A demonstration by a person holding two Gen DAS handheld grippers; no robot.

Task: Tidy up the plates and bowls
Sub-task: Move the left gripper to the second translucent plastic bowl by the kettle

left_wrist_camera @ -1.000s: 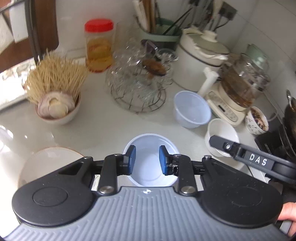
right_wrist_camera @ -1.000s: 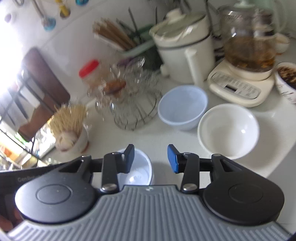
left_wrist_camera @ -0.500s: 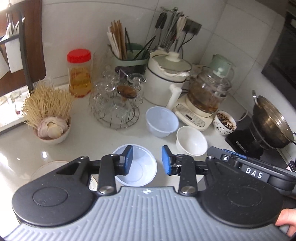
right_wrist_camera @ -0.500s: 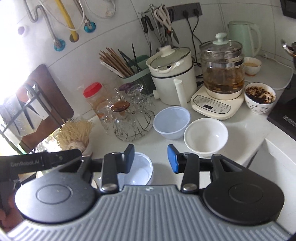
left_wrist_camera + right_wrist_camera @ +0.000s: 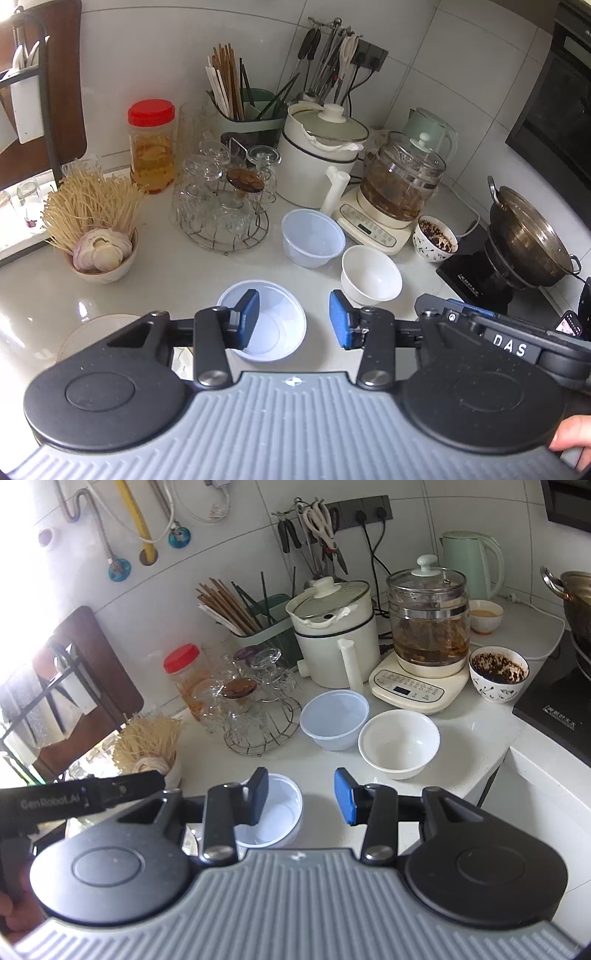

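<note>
We see both grippers, left [image 5: 293, 319] still widening and right [image 5: 301, 797], gaping empty above an empty plastic bowl [image 5: 275, 328]; beside it, an empty ceramic bowl [image 5: 371, 277].

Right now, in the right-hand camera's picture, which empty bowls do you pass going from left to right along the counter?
Small white plastic bowl nearest the gripper, then translucent plastic bowl, then white ceramic bowl.

White desk [image 5: 177, 266], white plastic bowl [image 5: 275, 328], a bluish see-through bowl [image 5: 314, 236] and a plain white ceramic bowl [image 5: 371, 277]. Red lid on the amber jar [image 5: 151, 144]. Dark leaf sprigs pattern the small white cup [image 5: 498, 686]. Blue pads [image 5: 249, 317] on black claws.
</note>
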